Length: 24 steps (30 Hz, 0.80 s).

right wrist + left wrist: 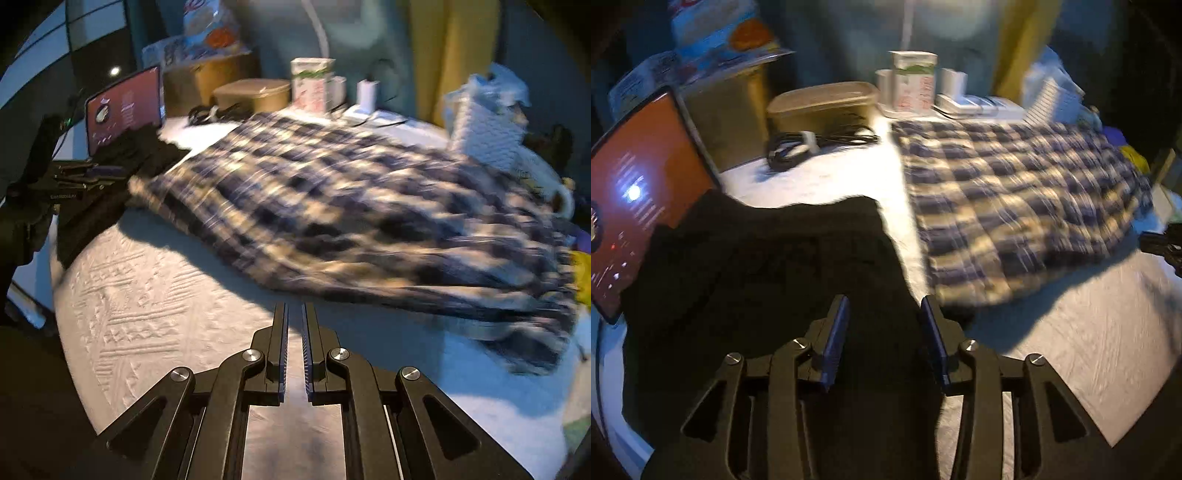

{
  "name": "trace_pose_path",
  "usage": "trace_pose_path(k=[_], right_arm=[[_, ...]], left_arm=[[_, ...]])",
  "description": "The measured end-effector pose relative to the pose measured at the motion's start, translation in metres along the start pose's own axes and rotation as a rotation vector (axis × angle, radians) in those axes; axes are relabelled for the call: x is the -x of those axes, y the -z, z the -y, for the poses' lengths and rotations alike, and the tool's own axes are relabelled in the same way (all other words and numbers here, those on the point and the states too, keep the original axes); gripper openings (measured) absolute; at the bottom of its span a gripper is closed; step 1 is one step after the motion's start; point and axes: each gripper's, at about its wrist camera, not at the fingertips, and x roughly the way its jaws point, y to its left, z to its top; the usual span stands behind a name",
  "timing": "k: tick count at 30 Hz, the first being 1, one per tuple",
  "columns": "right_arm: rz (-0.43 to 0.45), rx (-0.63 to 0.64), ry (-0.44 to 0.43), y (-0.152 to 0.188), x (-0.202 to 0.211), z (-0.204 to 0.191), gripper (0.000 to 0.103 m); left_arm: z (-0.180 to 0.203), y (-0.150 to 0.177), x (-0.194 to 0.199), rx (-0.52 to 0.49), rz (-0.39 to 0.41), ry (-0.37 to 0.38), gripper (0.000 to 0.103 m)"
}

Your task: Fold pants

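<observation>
The plaid blue-and-cream pants (1015,199) lie spread on the white textured table (1089,332), and they also show in the right wrist view (351,206). A black garment (768,266) lies at the left beside them. My left gripper (884,306) is open and empty, hovering over the black garment's right edge, near the plaid pants' near-left corner. My right gripper (294,310) is nearly closed with a narrow gap and holds nothing, just in front of the plaid pants' near edge. The left gripper also shows at the far left of the right wrist view (122,175).
A tablet with a red screen (635,199) leans at the left. A tan lidded container (823,103), black cables (812,144), a carton (912,81) and white boxes stand at the back. A white woven basket (487,129) stands at the right.
</observation>
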Motion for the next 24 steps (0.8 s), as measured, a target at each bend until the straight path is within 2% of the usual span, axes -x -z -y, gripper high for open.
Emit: trace_pose_path(k=[2, 4, 5, 6, 7, 8, 9, 11, 13, 15, 19, 20, 21, 24], right_arm=[[0.031, -0.021, 0.026, -0.005, 0.011, 0.013, 0.008], [0.069, -0.036, 0.048, -0.012, 0.019, 0.025, 0.008], [0.086, -0.043, 0.059, -0.017, 0.021, 0.032, 0.011], [0.099, -0.05, 0.075, -0.024, 0.021, 0.037, 0.029], [0.109, -0.054, 0.084, -0.03, 0.018, 0.042, 0.048], [0.122, -0.06, 0.082, -0.036, 0.015, 0.046, 0.088], [0.149, -0.072, 0.069, -0.042, 0.011, 0.05, 0.098], [0.161, -0.095, 0.032, -0.054, -0.003, 0.057, 0.098], [0.151, -0.09, 0.049, -0.064, -0.02, 0.058, 0.098], [0.118, -0.064, 0.073, -0.07, -0.04, 0.058, 0.092], [0.005, -0.021, 0.184, -0.066, -0.079, 0.059, 0.083], [-0.017, -0.012, 0.203, -0.062, -0.084, 0.06, 0.082], [-0.001, -0.017, 0.2, -0.055, -0.083, 0.06, 0.081], [-0.009, -0.051, 0.177, -0.041, -0.076, 0.069, 0.081]], left_arm=[[0.002, -0.013, 0.006, 0.025, 0.045, 0.022, 0.04], [0.019, -0.026, 0.011, 0.005, 0.097, 0.091, 0.041], [0.029, -0.033, 0.011, -0.011, 0.114, 0.126, 0.045], [0.041, -0.04, 0.009, -0.031, 0.128, 0.163, 0.053], [0.058, -0.048, 0.005, -0.057, 0.141, 0.204, 0.056], [0.071, -0.055, 0.0, -0.079, 0.151, 0.236, 0.059], [0.081, -0.061, -0.005, -0.099, 0.154, 0.261, 0.059], [0.104, -0.073, -0.024, -0.137, 0.13, 0.287, 0.059], [0.117, -0.08, -0.046, -0.153, 0.092, 0.308, 0.059], [0.125, -0.085, -0.068, -0.167, 0.047, 0.308, 0.059], [0.123, -0.08, -0.103, -0.185, -0.056, 0.198, 0.063], [0.119, -0.077, -0.101, -0.189, -0.029, 0.206, 0.066], [0.116, -0.074, -0.1, -0.191, -0.027, 0.193, 0.071], [0.103, -0.068, -0.096, -0.179, -0.026, 0.153, 0.073]])
